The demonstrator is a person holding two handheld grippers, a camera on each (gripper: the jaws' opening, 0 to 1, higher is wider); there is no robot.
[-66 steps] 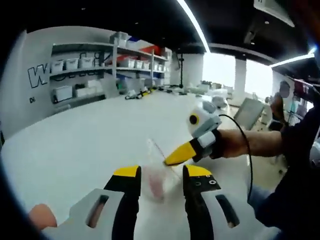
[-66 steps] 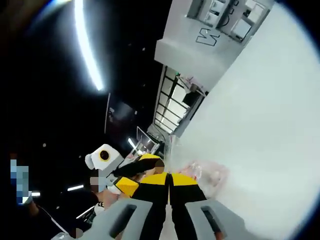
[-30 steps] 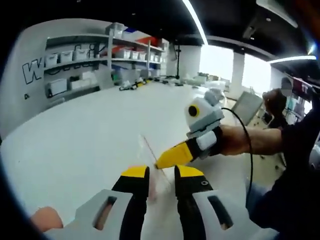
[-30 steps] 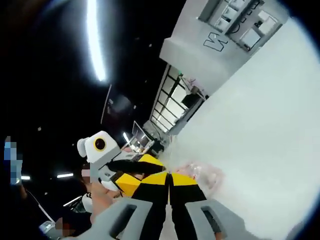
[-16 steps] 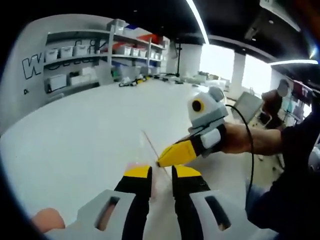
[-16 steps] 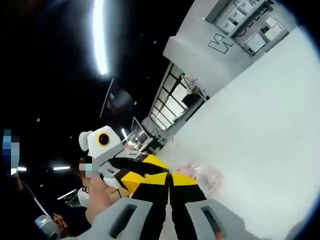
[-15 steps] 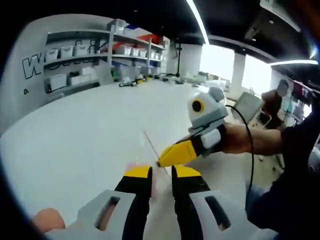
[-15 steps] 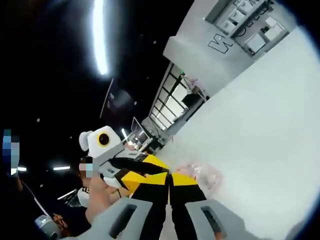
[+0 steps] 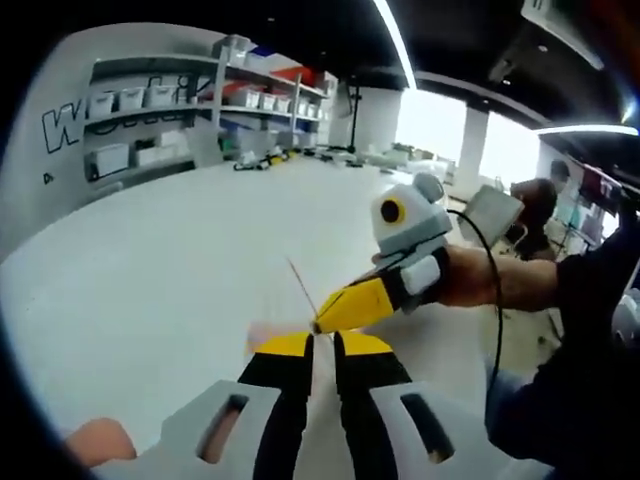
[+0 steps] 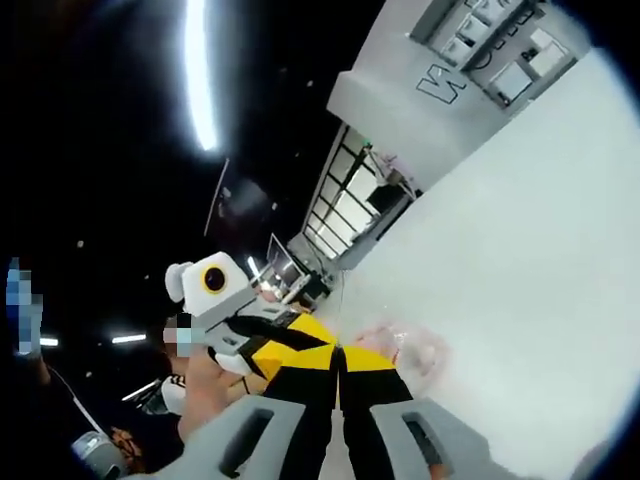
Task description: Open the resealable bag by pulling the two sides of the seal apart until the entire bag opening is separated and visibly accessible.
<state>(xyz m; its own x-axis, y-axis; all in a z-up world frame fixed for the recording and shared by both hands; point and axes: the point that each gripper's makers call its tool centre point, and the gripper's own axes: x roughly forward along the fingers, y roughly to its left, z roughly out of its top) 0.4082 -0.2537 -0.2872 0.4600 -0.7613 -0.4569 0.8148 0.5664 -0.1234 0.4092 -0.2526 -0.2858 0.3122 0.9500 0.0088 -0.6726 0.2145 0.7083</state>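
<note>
- Your left gripper [image 9: 318, 345] has its yellow-tipped fingers [image 9: 283, 346] drawn nearly together on a thin edge of the resealable bag [image 9: 300, 290]; your right gripper [image 10: 335, 352] has its fingers [image 10: 372, 359] pressed together, pinched on the bag's other lip.
- In the left gripper view the right gripper [image 9: 350, 305] comes in from the right, its tip almost meeting your left fingertips (the two pinch points sit just beside each other on the seal).
- In the right gripper view the left gripper [image 10: 275, 335] enters from the left and lies just beside your right jaws.
- The bag is clear film, hard to read: it runs up and away from the left fingertips as a thin line, held above the white table [image 9: 150, 260]. In the right gripper view the bag [image 10: 415, 350] bulges just right of the jaws, with something pinkish inside.
- The relation that counts: the seal's long axis runs away from the left fingers toward the far side of the table, and both grippers hold it at the near end, so I judge the pull should go sideways, left hand left, right hand right.
- Since two seconds ago your left jaws have narrowed from a clear gap to almost touching, and the bag's pink body no longer shows between them.
- Whether the seal has begun to part, I cannot tell.
</note>
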